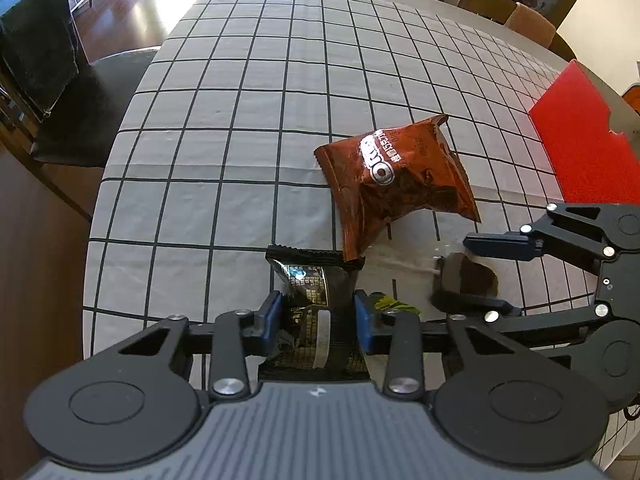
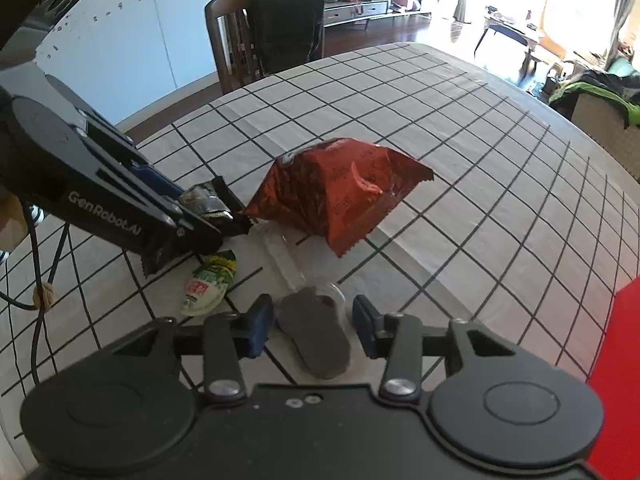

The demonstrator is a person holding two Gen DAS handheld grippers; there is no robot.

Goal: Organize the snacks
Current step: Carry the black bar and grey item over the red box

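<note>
My left gripper (image 1: 316, 316) is shut on a black snack packet (image 1: 316, 300); the pair also shows in the right wrist view, gripper (image 2: 192, 208) and packet (image 2: 212, 204). A brown Oreo bag (image 1: 396, 184) lies just beyond it, seen puffed up in the right wrist view (image 2: 336, 192). My right gripper (image 2: 314, 320) is open around a dark cookie in clear wrap (image 2: 316, 332); the pads stand apart from it. The same gripper (image 1: 480, 272) and cookie (image 1: 472, 278) show in the left wrist view. A small green-white packet (image 2: 208, 284) lies beside the left gripper, also visible in the left wrist view (image 1: 394, 303).
The table wears a white cloth with a black grid (image 1: 240, 120). A red box (image 1: 584, 136) sits at the right edge, also in the right wrist view (image 2: 618, 380). Dark chairs stand at the table's side (image 1: 60, 80) (image 2: 276, 24). A cable (image 2: 40, 264) trails by the left gripper.
</note>
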